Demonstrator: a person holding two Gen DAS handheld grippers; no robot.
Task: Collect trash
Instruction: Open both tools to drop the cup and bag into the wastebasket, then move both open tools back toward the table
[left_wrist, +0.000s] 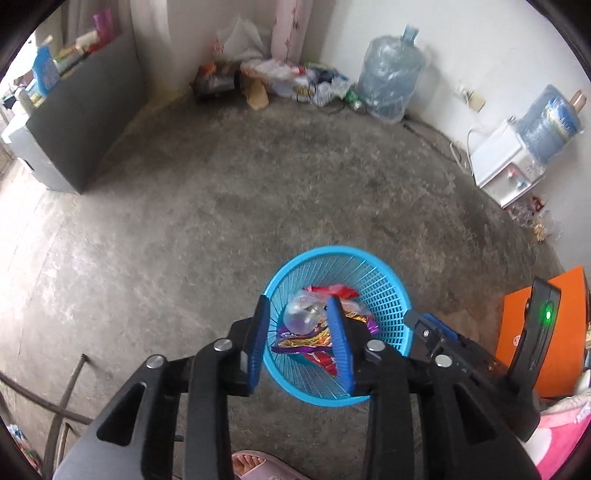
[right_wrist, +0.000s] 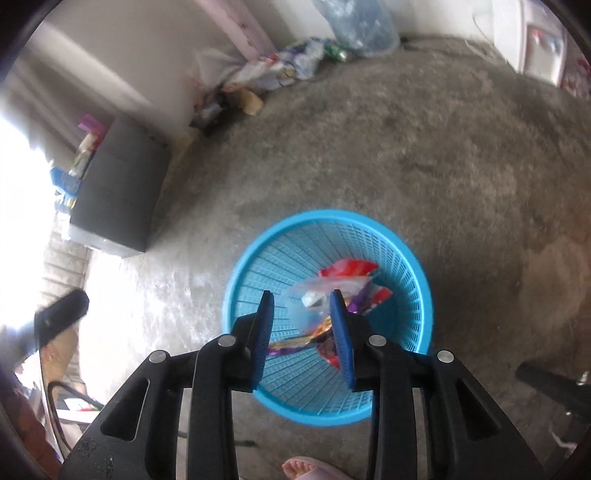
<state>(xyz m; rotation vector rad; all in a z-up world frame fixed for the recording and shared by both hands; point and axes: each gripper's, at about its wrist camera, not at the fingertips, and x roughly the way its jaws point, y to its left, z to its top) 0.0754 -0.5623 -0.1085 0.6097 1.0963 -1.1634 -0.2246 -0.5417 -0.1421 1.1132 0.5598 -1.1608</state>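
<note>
- A round blue basket (left_wrist: 384, 295) of slatted plastic mesh stands on the bare grey concrete floor (left_wrist: 258, 184), close in front of the person.
- It holds the collected trash: a clear, crumpled plastic bottle (left_wrist: 301, 314) lies on top of a heap of glossy snack wrappers (left_wrist: 306, 341) in purple, gold, red and white.
- In the right wrist view the bottle (right_wrist: 314, 295) looks pale and blurred, and a red and white wrapper (right_wrist: 349, 267) lies against the far wall of the basket (right_wrist: 295, 229).
- The left gripper (left_wrist: 299, 339) points steeply down over the near rim of the basket. Its blue-padded jaws stand partly open with a clear gap, and the pads press on nothing; the bottle and wrappers show through the gap, lying below in the basket.
- The right gripper (right_wrist: 304, 339) hangs over the same basket, likewise partly open and empty; the trash seen between its pads lies loose below.
- From the left wrist view the right gripper (left_wrist: 428, 332) reaches over the basket's right rim.
- A toe in a pink slipper (right_wrist: 306, 469) shows at the bottom edge, just short of the basket.
- Well apart, against the far wall, lie a heap of bags and packets (left_wrist: 288, 81), a large clear water jug (left_wrist: 388, 74) and a white water dispenser (left_wrist: 506, 166).
</note>
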